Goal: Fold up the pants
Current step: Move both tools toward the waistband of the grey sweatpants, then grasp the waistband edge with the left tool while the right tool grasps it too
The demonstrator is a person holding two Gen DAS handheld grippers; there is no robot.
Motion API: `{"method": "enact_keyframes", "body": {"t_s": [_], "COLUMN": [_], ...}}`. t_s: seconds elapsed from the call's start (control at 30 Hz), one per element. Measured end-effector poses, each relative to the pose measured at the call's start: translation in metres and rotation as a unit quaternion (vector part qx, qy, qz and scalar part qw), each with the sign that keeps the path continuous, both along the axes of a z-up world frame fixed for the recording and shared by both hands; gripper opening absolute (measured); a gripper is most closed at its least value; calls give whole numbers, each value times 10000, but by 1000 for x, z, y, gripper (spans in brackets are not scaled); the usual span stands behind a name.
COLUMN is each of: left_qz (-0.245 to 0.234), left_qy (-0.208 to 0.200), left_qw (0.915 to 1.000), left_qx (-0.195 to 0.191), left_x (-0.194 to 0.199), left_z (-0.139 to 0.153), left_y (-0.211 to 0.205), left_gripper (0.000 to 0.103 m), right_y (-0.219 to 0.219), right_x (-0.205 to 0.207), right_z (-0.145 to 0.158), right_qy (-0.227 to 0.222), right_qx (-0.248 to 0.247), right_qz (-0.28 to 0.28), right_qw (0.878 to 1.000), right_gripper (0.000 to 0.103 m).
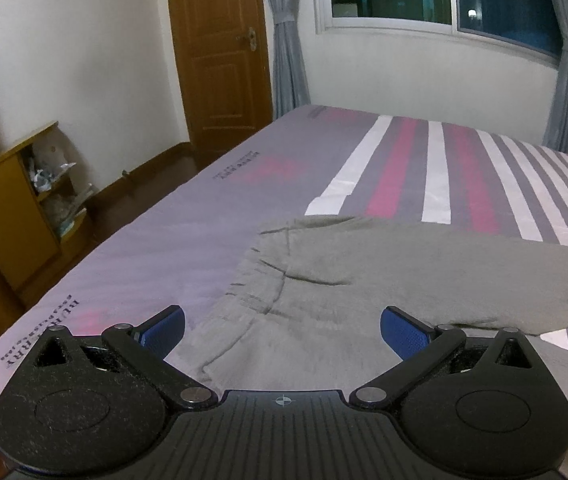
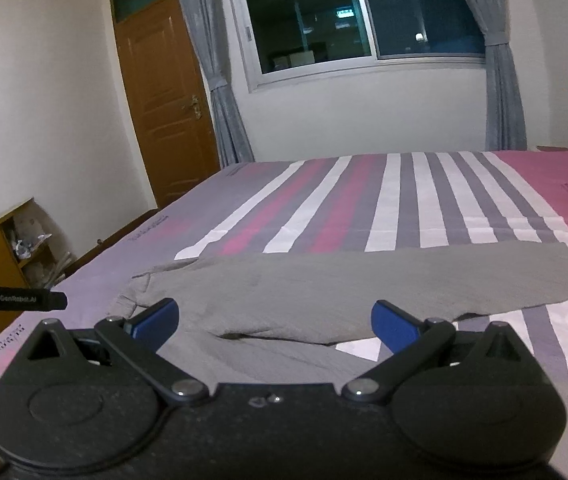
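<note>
The gray pants [image 2: 323, 284] on the bed [image 2: 423, 200] look soft and floppy, so both wide-open, empty tools, left tool [image 1: 282, 330] and right tool [image 2: 274, 322], should pinch the waistband [image 1: 244, 280] edge.

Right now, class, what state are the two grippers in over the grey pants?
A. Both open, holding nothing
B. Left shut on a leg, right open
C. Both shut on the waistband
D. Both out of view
A: the left gripper and right gripper both show jaws spread wide above the grey pants, gripping no cloth.
</note>
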State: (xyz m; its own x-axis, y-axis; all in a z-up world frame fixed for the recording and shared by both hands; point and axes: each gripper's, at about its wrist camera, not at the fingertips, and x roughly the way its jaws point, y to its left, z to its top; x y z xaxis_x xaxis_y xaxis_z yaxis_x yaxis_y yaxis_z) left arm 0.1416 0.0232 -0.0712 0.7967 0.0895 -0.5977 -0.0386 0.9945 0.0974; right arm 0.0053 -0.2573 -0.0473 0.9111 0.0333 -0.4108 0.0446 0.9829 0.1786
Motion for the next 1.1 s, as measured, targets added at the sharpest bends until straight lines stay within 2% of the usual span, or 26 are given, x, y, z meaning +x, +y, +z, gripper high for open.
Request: {"method": "enact_keyframes", "body": {"t_s": [0.53,0.7,1.1], "left_qz": [41,109,474], "left_qy": [240,382,812], "left_qw": [9995,9989,9955], "left_qx": [181,240,148], "left_x": [73,105,190], "left_z": [-28,-46,-97], "left_y": [1,6,29], "left_gripper": [103,103,103], "right_y": [-2,-5,2], "right_x": [68,96,184], "right_z": [-20,-31,-67], "right_qy": [293,421,763], "right_qx": [112,98,-225], "right_qz": [350,449,987], "right_qw": [9989,9981,9919], "right_gripper": [94,87,87]}}
